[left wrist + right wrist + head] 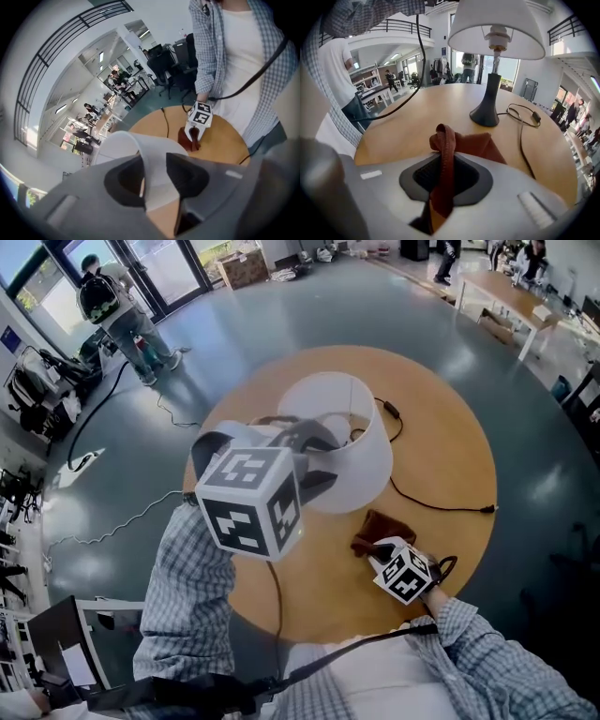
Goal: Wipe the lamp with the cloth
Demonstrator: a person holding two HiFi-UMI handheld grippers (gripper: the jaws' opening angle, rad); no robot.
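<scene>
Lamp base (pixel 486 115) apparently only in right gripper view

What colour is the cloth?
The soft fabric cloth is a rusty reddish brown. It shows best in the right gripper view.

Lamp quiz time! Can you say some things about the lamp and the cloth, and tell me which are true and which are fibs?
1. The right gripper pinches the brown cloth. True.
2. The lamp lies tipped over. False: it stands upright on the table.
3. The left gripper has the rim of the lampshade between its jaws. True.
4. The cloth hangs over the lampshade. False: it is down at the table, in the right gripper.
</scene>
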